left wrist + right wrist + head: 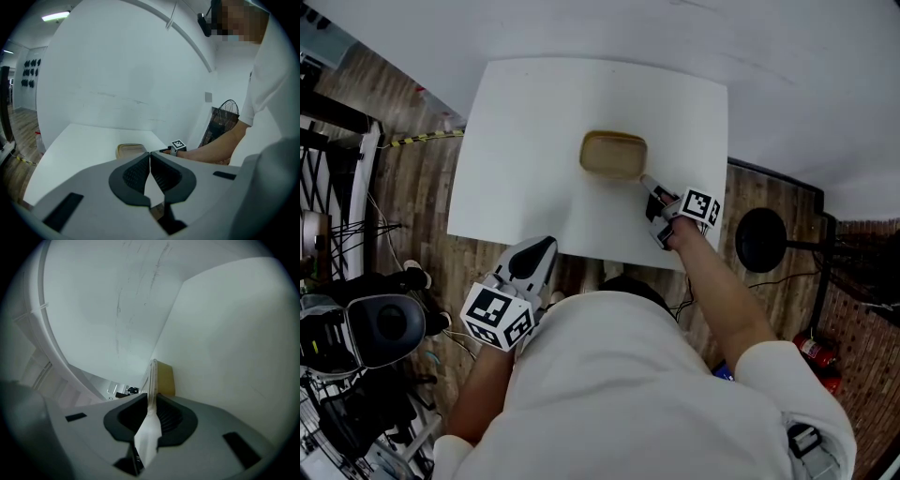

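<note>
Both grippers are closed. The right gripper (pixel 657 195) has its jaws pressed on a thin white strip (pixel 651 183), and the left gripper (pixel 542 247) holds nothing.

In the right gripper view the strip (pixel 149 430) runs out from between the dark pads (pixel 168 414) and reaches the rim of the tan box (pixel 165 378). Whether its far end lies inside the box I cannot tell. The box (pixel 613 155) sits on the white table (pixel 520 131), near the middle and somewhat toward the person's right, with the right gripper just beside its near right corner.

The left gripper hangs at the table's near edge, close to the person's body and well apart from the box. In its own view the jaw tips of the left gripper (pixel 150 155) meet, with the box (pixel 130 150) beyond them.

A black fan (pixel 761 239) stands on the wood floor (pixel 412 178), right of the table.
</note>
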A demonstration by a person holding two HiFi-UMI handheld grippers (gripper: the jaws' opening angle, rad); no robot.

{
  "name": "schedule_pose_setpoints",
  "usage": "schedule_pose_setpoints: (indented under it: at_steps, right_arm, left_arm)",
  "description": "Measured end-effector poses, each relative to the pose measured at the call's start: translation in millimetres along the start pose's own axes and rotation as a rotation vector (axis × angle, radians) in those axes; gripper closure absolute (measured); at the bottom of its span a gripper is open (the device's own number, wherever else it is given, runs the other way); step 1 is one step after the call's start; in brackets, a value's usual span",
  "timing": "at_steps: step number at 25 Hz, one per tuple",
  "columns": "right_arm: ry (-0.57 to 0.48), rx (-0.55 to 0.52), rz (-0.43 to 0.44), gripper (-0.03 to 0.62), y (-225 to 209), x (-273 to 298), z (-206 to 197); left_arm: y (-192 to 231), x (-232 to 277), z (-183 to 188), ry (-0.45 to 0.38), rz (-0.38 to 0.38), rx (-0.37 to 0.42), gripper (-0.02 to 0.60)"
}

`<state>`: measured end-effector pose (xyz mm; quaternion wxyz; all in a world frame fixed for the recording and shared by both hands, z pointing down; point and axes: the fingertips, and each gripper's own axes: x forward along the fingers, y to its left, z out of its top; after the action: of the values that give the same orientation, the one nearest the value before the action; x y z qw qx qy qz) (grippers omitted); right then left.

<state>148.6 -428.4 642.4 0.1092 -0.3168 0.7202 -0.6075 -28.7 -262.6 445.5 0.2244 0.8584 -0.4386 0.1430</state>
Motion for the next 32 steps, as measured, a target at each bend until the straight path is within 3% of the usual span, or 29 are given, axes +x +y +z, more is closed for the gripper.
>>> schedule_pose_setpoints:
  at_steps: [10, 16, 23, 27, 32]
  right_arm:
    - [-0.068, 0.016, 0.029, 0.553, 13.2, -22.2, 4.3]
    - [-0.117, 0.004, 0.043, 0.556, 35.2, -66.4, -18.4]
    - [-0.167, 0.053, 0.08, 0.557, 70.4, -39.0, -33.8]
    - [-0.176, 0.048, 0.106, 0.557, 110.4, -31.2, -65.1]
    - [-0.188, 0.04, 0.139, 0.559, 174.4, -28.7, -133.1]
  left_arm:
    - [5.4, -8.4, 3.3, -0.022, -0.043, 0.017, 0.563]
    - [-13.4, -40.0, -10.7, -0.055, -0.075, 0.025, 0.563]
    - [43.8, -56.1, -7.0, -0.041, -0.105, -0.002, 0.563]
    - [66.5, -90.5, -9.6, -0.049, -0.123, -0.012, 0.563]
    - [95.0, -156.7, -20.4, -0.068, -0.143, -0.008, 0.563]
